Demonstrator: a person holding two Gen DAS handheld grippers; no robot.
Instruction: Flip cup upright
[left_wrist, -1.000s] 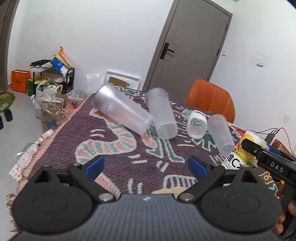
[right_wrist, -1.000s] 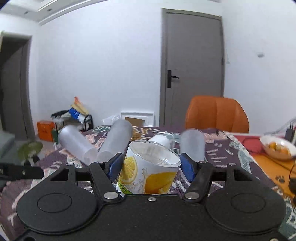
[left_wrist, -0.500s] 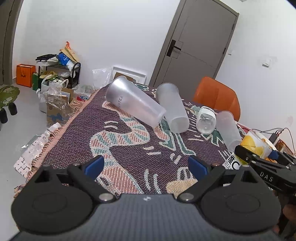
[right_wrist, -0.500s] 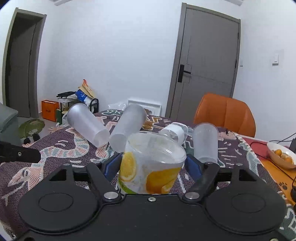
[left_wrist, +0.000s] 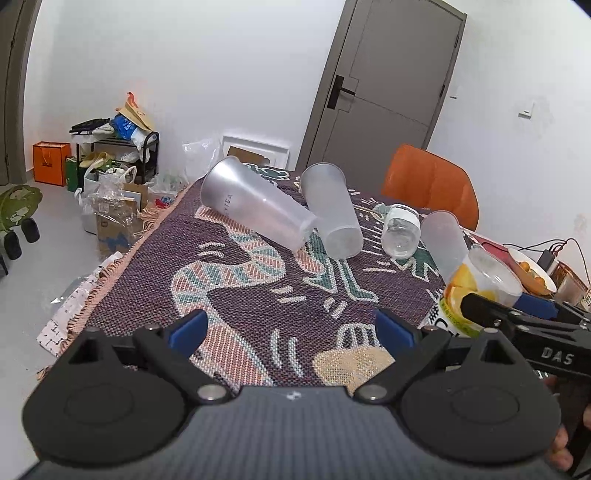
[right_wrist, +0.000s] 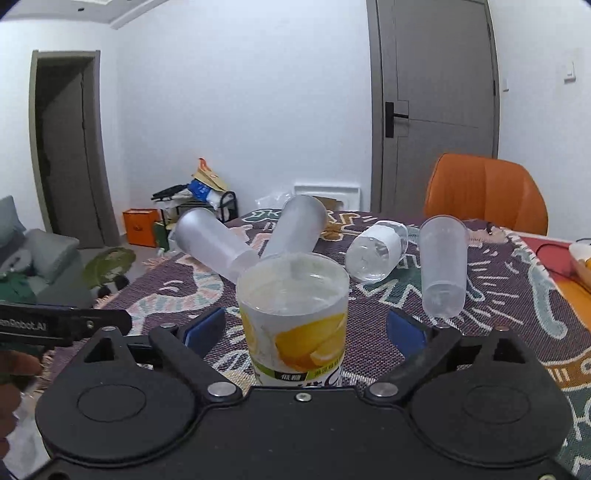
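Observation:
A clear cup with a lemon print (right_wrist: 293, 319) stands upright on the patterned cloth between the blue pads of my right gripper (right_wrist: 304, 328). The pads stand apart from its sides, so the gripper is open. The same cup shows at the right of the left wrist view (left_wrist: 476, 295). My left gripper (left_wrist: 291, 328) is open and empty over the near part of the cloth. Behind lie two frosted cups (left_wrist: 258, 208) (left_wrist: 332, 216), a clear bottle (left_wrist: 400, 230) and a smaller clear cup (left_wrist: 443, 240), all on their sides.
The woven cloth (left_wrist: 240, 288) covers the table; its fringed left edge drops to the floor. An orange chair (right_wrist: 484, 192) stands behind the table. A bowl of oranges (left_wrist: 532, 273) and cables sit at the far right. Bags and boxes clutter the floor at the left.
The right gripper's pads have spread away from the lemon cup, which now stands upright on the cloth. The left gripper has drawn back a little.

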